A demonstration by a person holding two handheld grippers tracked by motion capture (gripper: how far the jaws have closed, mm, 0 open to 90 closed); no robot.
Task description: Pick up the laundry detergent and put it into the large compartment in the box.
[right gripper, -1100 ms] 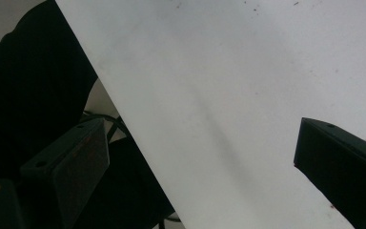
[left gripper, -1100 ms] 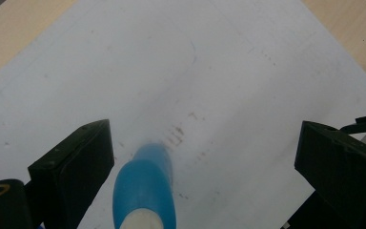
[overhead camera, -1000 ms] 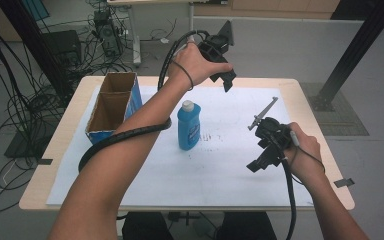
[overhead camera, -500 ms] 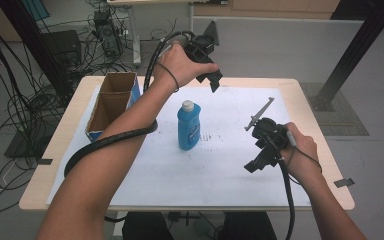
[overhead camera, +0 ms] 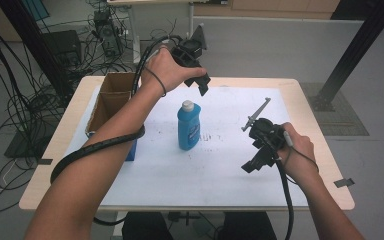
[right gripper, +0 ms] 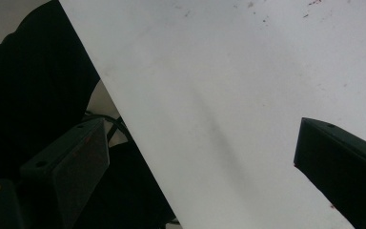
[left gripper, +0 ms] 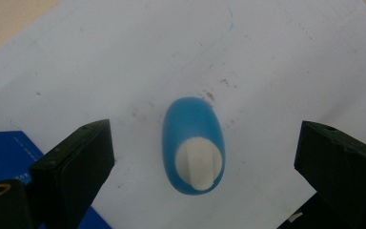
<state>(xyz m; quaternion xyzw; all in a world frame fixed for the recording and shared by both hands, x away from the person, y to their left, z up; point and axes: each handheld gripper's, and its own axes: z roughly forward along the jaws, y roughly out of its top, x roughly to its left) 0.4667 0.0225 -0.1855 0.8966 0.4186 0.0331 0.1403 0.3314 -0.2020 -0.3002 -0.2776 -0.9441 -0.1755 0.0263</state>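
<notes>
The bottle [overhead camera: 188, 125] stands upright mid-counter [overhead camera: 310, 120] on white paper [overhead camera: 220, 165], nothing blocking it. The left gripper [overhead camera: 201, 82] hovers above it, jaws wide. A box [overhead camera: 111, 100] sits just left. The right gripper [overhead camera: 252, 150], also wide, hangs well apart.

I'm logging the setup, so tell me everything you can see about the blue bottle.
The blue bottle looks like glossy plastic, oval seen from above, with a white cap that appears closed and a label on its front. It stands upright near the middle of the white sheet, right of the cardboard box. Nothing grips it; the left tool hovers open above it.
</notes>
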